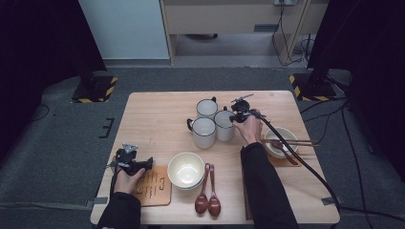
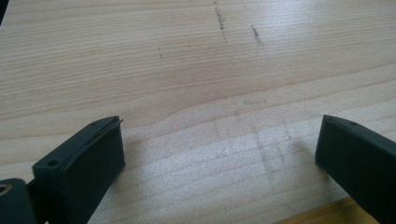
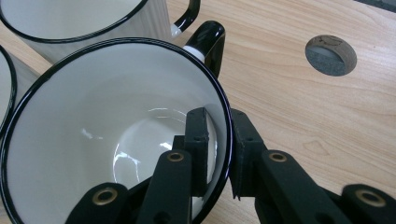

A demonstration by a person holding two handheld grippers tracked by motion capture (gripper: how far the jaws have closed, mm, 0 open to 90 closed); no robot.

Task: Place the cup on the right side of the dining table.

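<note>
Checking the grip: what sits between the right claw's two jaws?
The wall of a white mug, just below its black rim; one jaw of the right claw is inside, one outside, seen in the right gripper view.

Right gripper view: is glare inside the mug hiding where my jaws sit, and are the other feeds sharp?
Right gripper view: white streaks of glare on the floor of the white enamel mug with the black rim, yet the right gripper clearly pinches its wall. Left gripper view: the pale wooden table is sharp, with soft shadows beside the open left gripper. High view: even light, dark corners.
</note>
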